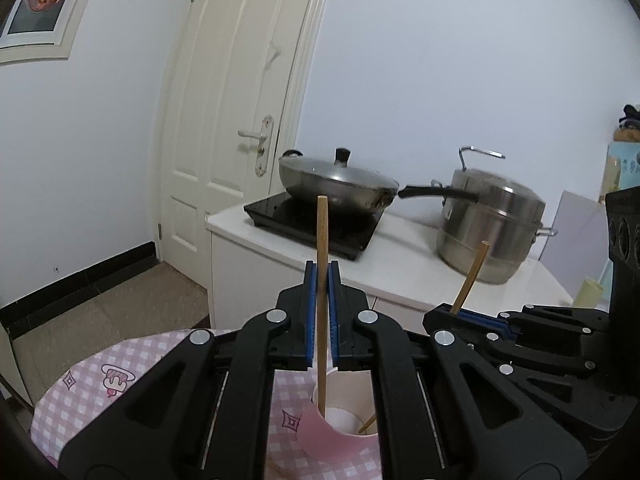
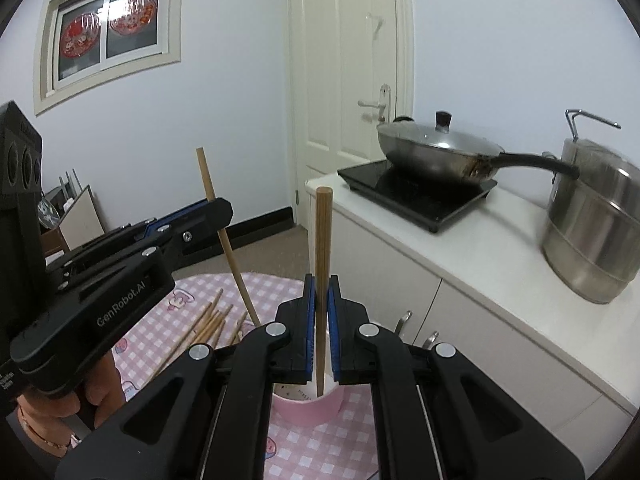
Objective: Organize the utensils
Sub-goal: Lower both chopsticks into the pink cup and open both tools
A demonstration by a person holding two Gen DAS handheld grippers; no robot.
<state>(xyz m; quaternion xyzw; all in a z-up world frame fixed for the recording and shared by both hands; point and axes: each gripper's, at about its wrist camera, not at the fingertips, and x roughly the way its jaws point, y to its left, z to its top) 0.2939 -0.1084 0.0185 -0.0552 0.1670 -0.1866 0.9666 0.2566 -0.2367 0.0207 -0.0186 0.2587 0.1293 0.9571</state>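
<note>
Both chopsticks mid-drop into pink cup (image 2: 308, 404): left gripper (image 1: 321, 312) clamps one, right gripper (image 2: 321, 320) another. Next: release w/ tips inside cup.

Pink cup (image 2: 308, 406) base and loose chopsticks' (image 2: 208, 326) near ends behind hand-held gripper bodies.

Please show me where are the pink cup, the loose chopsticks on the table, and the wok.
pink cup (image 2: 308, 410), right wrist view, on its front wall.
loose chopsticks (image 2: 208, 326), right wrist view, on the middle of the pile.
wok (image 1: 332, 188), left wrist view, on its side.
</note>
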